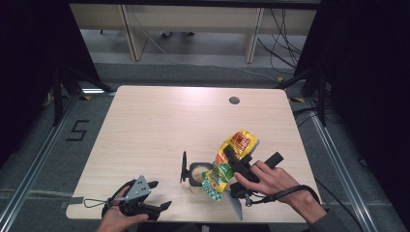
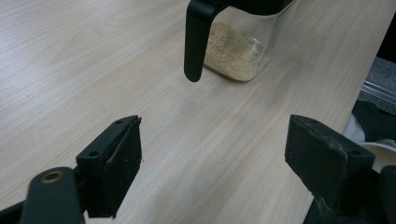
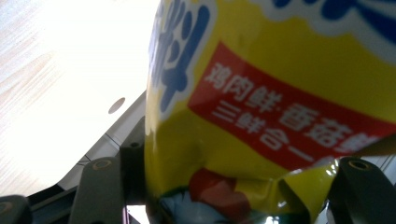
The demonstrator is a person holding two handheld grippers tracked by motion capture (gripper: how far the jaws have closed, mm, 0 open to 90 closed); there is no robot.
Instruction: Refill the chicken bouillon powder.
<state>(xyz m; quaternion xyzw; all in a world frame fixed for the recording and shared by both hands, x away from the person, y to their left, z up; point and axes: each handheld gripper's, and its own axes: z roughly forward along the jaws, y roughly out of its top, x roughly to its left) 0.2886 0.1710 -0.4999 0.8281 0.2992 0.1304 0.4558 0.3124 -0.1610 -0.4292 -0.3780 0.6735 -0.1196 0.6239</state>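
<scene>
One yellow seasoning packet (image 1: 231, 162) hangs tipped, its lower end over the clear jar (image 1: 198, 175), evidently so its contents fall in; pale granules already cover the jar's bottom. Pinching the packet between its jaws, the right gripper (image 1: 238, 170) holds it just above the jar. Off to that jar's near left, the left gripper (image 1: 155, 200) waits low over the table (image 1: 159, 121), jaws spread and empty.

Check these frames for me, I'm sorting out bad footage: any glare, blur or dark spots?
High view: table evenly lit, surroundings dark, slightly soft. Left gripper view: jar sharp, near tool a little soft. Right gripper view: table blown out white at the upper left, bag close and blurry.
</scene>
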